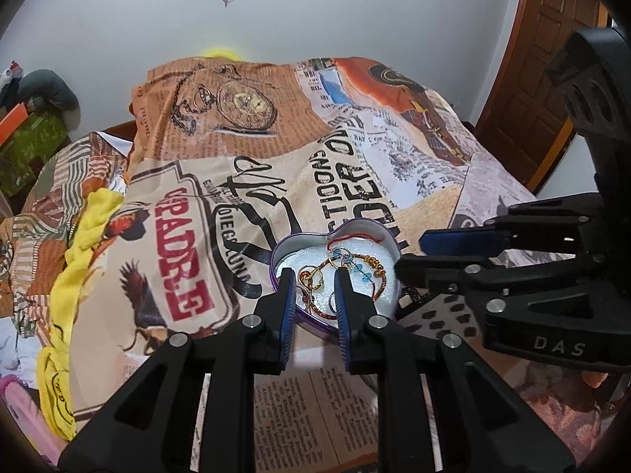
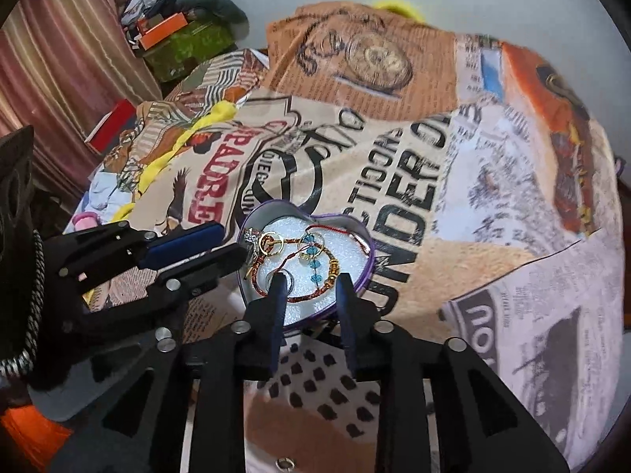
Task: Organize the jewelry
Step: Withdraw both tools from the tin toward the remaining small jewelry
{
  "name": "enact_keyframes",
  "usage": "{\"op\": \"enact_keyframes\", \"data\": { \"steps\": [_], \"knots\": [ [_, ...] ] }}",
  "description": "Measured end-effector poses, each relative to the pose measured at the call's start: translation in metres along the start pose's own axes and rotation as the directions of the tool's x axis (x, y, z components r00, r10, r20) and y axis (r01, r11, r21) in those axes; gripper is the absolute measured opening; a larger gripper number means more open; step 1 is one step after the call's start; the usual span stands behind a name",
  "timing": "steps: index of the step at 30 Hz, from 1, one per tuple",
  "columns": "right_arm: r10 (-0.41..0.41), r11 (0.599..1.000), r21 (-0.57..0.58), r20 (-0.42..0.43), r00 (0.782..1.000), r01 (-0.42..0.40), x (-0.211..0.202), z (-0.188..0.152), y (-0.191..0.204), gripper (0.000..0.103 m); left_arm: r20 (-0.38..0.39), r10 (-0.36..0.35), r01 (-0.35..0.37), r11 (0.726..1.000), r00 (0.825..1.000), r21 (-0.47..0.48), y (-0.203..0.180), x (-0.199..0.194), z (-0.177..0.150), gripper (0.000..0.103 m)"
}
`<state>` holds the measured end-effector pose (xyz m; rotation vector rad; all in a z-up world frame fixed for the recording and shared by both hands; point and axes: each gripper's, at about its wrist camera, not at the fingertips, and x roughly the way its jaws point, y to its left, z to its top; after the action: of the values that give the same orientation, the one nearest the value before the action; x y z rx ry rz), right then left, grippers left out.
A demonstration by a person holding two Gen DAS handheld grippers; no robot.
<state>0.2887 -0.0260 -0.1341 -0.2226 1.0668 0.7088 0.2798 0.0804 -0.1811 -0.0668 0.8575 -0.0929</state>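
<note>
Purple-rimmed and heart-shaped, the tin [image 1: 388, 246] sat on the newspaper-print bedspread [image 1: 197, 205], white foam lining its floor. Inside lay a tangle: a red thread bracelet [image 2: 315, 295], blue beads [image 2: 314, 264], gold rings [image 2: 273, 243]. The left gripper [image 1: 313, 276] hovered over the tin's near edge, fingers apart, nothing between them. The right gripper [image 2: 311, 282] came in from the other side, its fingers spread too, tips low over the foam. One small ring [image 2: 284, 463] lay loose on the cloth, well apart from the tin.
</note>
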Motion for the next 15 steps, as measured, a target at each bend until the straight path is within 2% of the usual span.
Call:
{"op": "enact_keyframes", "data": {
  "steps": [5, 15],
  "knots": [
    [-0.049, 0.998, -0.042, 0.05, 0.998, 0.052, -0.022, -0.005, 0.008, 0.024, 0.034, 0.008, -0.008, 1.0, 0.999, 0.002, -0.003, -0.022, 0.002, 0.022],
    [-0.086, 0.994, -0.055, 0.139, 0.987, 0.095, -0.068, -0.024, 0.012, 0.024, 0.089, 0.01, -0.016, 0.998, 0.996, 0.056, -0.027, -0.067, -0.005, 0.024]
  ]
}}
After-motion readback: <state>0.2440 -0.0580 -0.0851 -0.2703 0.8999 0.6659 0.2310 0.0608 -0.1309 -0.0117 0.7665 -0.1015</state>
